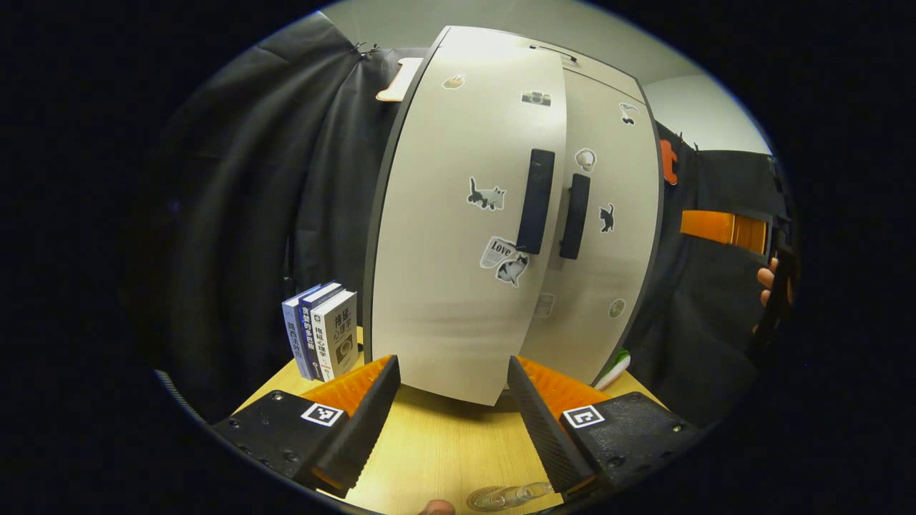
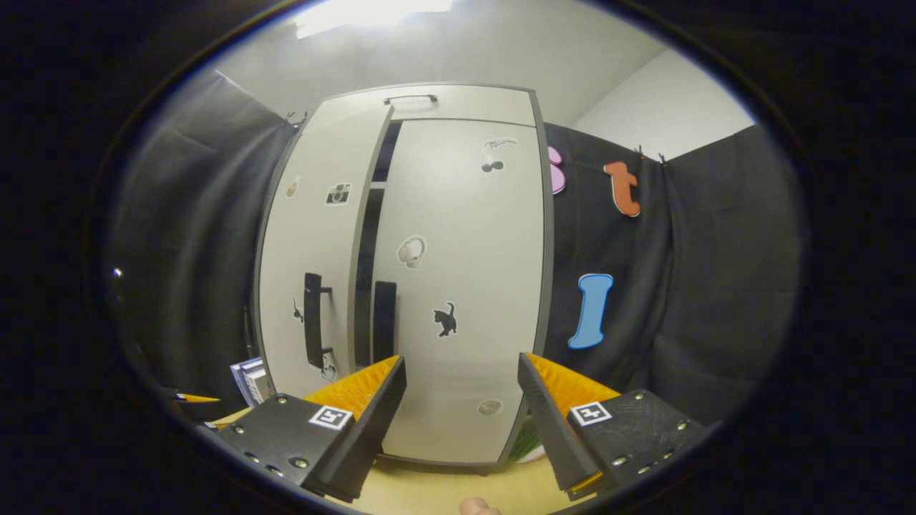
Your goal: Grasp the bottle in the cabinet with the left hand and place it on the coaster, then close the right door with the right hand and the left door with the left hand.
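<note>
The right door (image 2: 465,286) is seen shut, the left door (image 1: 458,229) ajar; the bottle (image 1: 508,495) rests near. Both the left gripper (image 1: 452,408) and right gripper (image 2: 461,415) are held open, empty. A push on the left door is judged next.

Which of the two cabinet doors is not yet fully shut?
The left door: a dark gap separates it from the right door, which sits flush in the frame. Its bottom edge juts out beyond the right door's.
</note>
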### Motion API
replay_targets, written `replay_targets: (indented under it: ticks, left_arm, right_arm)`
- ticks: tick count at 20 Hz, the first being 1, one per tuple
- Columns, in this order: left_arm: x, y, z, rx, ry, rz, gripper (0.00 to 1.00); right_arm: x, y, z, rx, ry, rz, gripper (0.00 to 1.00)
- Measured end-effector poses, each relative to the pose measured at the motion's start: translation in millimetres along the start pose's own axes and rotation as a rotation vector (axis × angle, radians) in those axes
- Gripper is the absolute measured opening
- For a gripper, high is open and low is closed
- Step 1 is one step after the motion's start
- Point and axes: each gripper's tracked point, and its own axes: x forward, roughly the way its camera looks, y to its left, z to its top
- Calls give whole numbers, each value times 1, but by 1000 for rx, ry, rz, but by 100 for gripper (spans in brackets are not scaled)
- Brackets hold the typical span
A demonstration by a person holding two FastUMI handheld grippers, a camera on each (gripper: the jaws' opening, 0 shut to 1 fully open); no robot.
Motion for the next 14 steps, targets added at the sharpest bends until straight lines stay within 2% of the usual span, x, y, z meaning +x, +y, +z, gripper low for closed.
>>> replay_targets:
  ticks: [6, 7, 8, 11, 14]
  left_arm:
    - [0, -35, 53, 24, -45, -30, 95]
    - [0, -43, 65, 37, -61, -37, 91]
    - [0, -51, 77, 56, -76, -46, 95]
    - [-3, -88, 116, 95, -132, -90, 95]
    - [-8, -130, 151, 83, -175, -150, 95]
  right_arm:
    - [-4, -22, 10, -5, -21, -18, 92]
    - [-4, -26, 12, -8, -30, -18, 92]
    - [-5, -31, 16, -13, -40, -19, 92]
    - [-9, -50, 31, -30, -79, -34, 95]
    - [-15, -72, 50, -34, -121, -53, 95]
